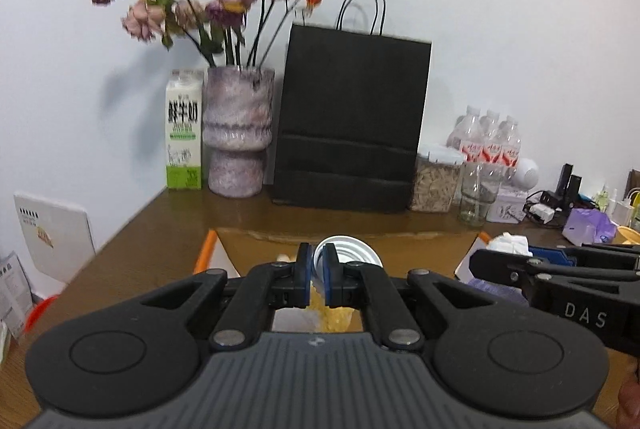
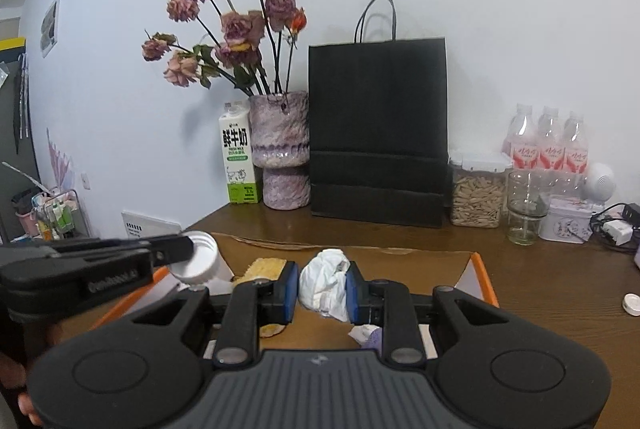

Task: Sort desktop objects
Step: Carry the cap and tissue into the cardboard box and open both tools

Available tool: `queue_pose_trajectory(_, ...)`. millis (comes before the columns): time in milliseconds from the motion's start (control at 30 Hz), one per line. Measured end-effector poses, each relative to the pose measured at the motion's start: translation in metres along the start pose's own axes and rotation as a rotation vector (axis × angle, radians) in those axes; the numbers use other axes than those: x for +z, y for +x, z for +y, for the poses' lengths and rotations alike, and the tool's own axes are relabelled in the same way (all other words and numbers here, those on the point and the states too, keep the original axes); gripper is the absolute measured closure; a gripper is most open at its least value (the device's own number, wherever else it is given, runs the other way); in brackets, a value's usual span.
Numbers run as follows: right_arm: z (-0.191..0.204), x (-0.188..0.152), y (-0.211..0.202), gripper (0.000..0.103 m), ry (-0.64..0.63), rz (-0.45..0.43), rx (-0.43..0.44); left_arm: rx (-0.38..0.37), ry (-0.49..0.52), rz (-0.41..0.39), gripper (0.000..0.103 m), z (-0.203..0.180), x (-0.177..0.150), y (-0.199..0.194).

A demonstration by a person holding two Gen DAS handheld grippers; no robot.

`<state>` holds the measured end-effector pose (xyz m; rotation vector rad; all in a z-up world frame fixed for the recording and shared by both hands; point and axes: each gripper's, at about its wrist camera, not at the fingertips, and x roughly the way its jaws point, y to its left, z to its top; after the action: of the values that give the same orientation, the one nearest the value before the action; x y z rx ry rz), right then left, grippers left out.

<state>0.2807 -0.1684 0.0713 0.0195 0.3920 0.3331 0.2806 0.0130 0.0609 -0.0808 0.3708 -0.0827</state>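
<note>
Over cardboard box [image 2: 476, 261]: left gripper [image 1: 317, 271] pinched tight on white cup [image 1: 346, 253] rim; right gripper [image 2: 322, 287] clamped on crumpled tissue [image 2: 324, 281]. Best keep both grips firm, clear box walls, release low inside.

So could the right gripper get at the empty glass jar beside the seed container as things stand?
Probably not yet: the right gripper is shut on a crumpled tissue. The path to the glass jar looks clear over bare table.
</note>
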Motion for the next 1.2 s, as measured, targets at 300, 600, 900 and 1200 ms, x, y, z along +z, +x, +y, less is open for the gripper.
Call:
queue_pose_trajectory(300, -0.016, -0.023, 0.025, 0.080, 0.021, 0.069, -0.014, 0.029, 0.071, 0.069, 0.097, -0.007, -0.024, 0.025)
queue_pose_trajectory(600, -0.023, -0.031, 0.037, 0.080, 0.030, 0.110, -0.030, 0.030, 0.091, 0.104, 0.096, -0.010, -0.033, 0.032)
queue_pose_trajectory(900, -0.020, -0.031, 0.024, 0.031, 0.028, 0.078, -0.047, 0.050, 0.085, 0.068, 0.042, -0.008, -0.033, 0.020)
queue_pose_trajectory(1200, -0.024, -0.021, -0.012, 0.000, 0.043, -0.039, -0.089, 0.115, 0.071, -0.061, 0.000, -0.010, -0.028, -0.010)
